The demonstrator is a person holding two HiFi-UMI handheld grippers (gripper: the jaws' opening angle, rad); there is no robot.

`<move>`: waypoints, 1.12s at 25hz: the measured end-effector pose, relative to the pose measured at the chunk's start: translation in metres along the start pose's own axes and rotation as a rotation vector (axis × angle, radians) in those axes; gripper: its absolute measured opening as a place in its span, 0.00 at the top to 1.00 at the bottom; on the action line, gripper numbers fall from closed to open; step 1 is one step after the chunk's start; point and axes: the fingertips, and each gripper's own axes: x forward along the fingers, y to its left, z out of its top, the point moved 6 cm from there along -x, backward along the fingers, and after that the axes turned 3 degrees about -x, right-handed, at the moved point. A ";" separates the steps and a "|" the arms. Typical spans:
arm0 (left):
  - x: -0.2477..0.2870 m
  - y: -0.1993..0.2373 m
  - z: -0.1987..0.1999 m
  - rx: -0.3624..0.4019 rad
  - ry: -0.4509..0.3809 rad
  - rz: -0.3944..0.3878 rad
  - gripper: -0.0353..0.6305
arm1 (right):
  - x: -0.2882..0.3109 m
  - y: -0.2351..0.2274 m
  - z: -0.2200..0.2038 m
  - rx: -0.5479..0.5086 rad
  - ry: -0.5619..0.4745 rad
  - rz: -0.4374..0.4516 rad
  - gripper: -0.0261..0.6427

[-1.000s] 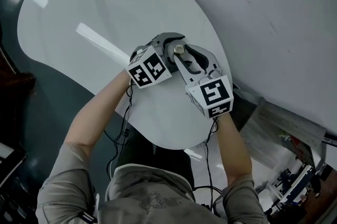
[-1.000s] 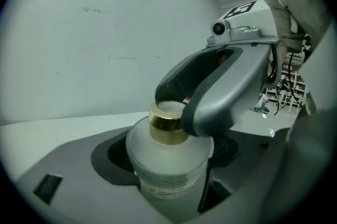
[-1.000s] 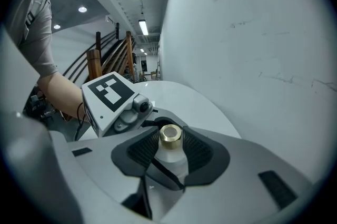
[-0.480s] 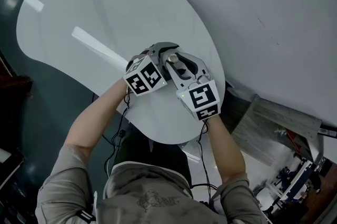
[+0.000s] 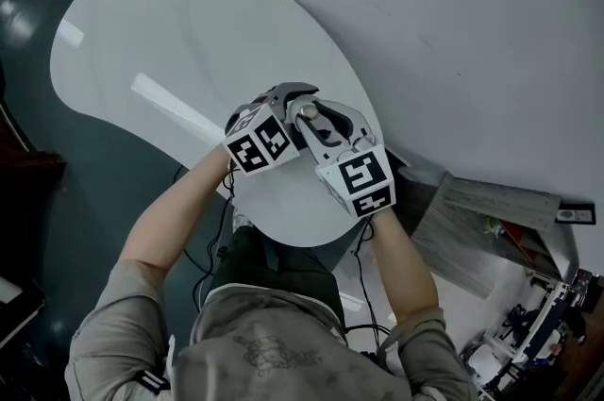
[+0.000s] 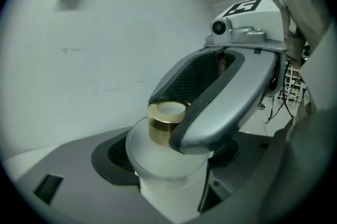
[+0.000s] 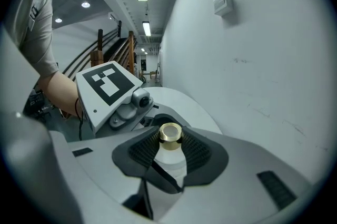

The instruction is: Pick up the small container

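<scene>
Over the near end of the white surface [image 5: 170, 31], close to its right-hand rim, both sets of tongs meet on the small container [image 5: 308, 112]. Compared with a second ago, the pair sits a little nearer that rim in the head view, and the outline of the surface has slid across the picture. The hold itself looks the same: two sets of jaws crossed round one top. My right tongs [image 7: 171, 146] have just been closing a touch, with the container's top between them.

Looking along my left tongs [image 6: 168, 157], I see the frosted white body standing upright between the two dark pads. It fills the gap from side to side, so I read these tongs as clenched on the body. From the upper right of that view, one grey jaw of the right tongs lies against the side of the gold cap [image 6: 167, 122].

Looking along my right tongs, the ribbed pads press in from either side at the cap and the pale shoulder just under it. These tongs are grasping the container by its top. So the left tongs hold it low and the right tongs hold it high.

Its base is hidden in every view, so I cannot tell whether it touches the surface. A plain grey wall [image 5: 472, 31] stands beyond.
</scene>
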 end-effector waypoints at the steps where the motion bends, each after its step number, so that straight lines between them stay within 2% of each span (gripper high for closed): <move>1: -0.006 -0.001 0.010 0.012 0.001 0.007 0.43 | -0.007 0.000 0.009 -0.007 -0.011 -0.006 0.76; 6: -0.035 -0.009 0.062 0.078 -0.004 0.051 0.43 | -0.044 0.002 0.053 -0.042 -0.052 -0.033 0.76; 17: -0.104 -0.037 0.147 0.121 -0.036 0.100 0.43 | -0.114 0.027 0.139 -0.135 -0.124 -0.055 0.76; 22: -0.127 -0.055 0.175 0.157 -0.037 0.124 0.43 | -0.143 0.042 0.162 -0.167 -0.155 -0.057 0.76; 28: -0.146 -0.084 0.185 0.163 -0.040 0.127 0.43 | -0.169 0.067 0.169 -0.186 -0.155 -0.050 0.76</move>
